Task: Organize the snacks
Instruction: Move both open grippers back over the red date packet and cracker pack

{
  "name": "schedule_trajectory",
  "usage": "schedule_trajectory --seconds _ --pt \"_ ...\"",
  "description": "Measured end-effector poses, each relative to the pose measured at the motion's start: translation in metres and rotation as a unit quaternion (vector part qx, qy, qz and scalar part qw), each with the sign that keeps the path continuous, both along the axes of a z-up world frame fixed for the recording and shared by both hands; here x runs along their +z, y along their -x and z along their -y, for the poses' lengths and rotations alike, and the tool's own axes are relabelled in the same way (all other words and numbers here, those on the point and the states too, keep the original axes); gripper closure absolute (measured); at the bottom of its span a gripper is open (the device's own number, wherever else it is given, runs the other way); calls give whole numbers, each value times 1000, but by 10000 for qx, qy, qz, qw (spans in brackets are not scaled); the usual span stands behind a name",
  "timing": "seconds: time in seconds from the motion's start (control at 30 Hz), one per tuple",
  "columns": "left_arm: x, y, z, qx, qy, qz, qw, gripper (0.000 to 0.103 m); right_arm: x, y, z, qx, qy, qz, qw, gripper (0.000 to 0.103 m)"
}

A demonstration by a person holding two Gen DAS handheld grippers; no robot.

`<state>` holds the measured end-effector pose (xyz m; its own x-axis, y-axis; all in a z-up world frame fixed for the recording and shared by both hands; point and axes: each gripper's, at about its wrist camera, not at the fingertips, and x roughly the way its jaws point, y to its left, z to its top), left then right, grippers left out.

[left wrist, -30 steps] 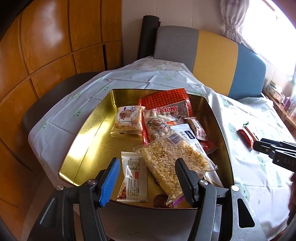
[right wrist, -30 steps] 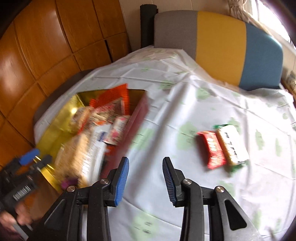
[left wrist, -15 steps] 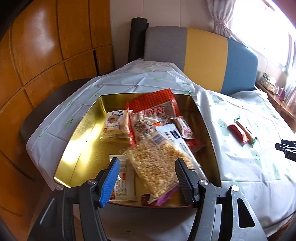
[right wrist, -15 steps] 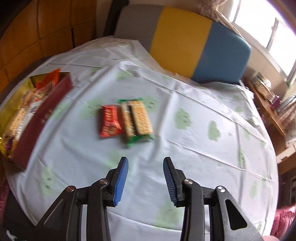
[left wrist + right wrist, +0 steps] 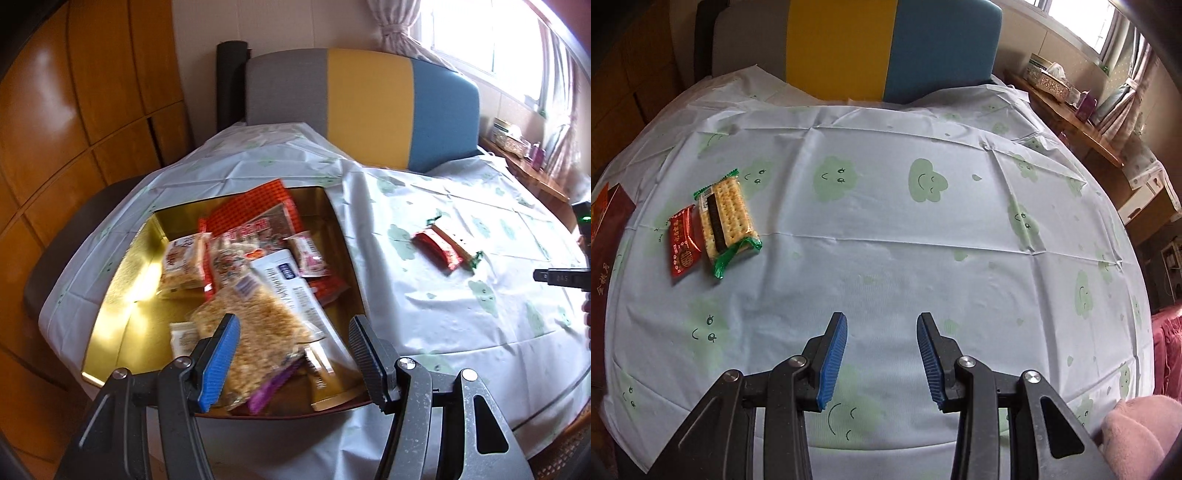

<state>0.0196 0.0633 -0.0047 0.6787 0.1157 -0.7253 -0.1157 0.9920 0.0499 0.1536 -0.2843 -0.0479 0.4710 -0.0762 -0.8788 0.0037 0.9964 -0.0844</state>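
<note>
A gold tin box [image 5: 122, 291] sits at the table's left end and holds several snack packets, with a clear bag of puffed grain [image 5: 258, 325] on top. My left gripper [image 5: 291, 328] is open and empty, above the box's near edge. A red packet [image 5: 683, 243] and a cracker pack [image 5: 727, 218] with green ends lie side by side on the tablecloth to the right of the box; they also show in the left wrist view [image 5: 439, 247]. My right gripper [image 5: 881, 332] is open and empty over bare cloth, well to the right of them.
The round table has a white cloth with green smiley clouds [image 5: 923, 229]. A grey, yellow and blue chair back [image 5: 369, 107] stands behind it. A wooden wall [image 5: 85, 122] is at the left. A side shelf with boxes [image 5: 1056, 85] is at the far right.
My right gripper has swung right, away from the box, so the two loose packets now lie at its left. My left gripper has pulled back and turned right; the box's contents have not moved.
</note>
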Motion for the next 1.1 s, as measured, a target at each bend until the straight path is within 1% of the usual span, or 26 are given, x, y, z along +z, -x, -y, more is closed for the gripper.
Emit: schedule_trajectory --seconds 0.5,0.8,1.1 --pt "6 -28 66 -728 -122 -39 9973 38 11 0 0 -36 -180 212 9996 63" --pt "-5 -41 103 -1109 -221 -232 9933 35 18 1 2 -9 -289 336 9990 63" --pt "-16 -54 119 -1245 -163 -453 9911 35 20 0 4 -37 -334 376 9987 63"
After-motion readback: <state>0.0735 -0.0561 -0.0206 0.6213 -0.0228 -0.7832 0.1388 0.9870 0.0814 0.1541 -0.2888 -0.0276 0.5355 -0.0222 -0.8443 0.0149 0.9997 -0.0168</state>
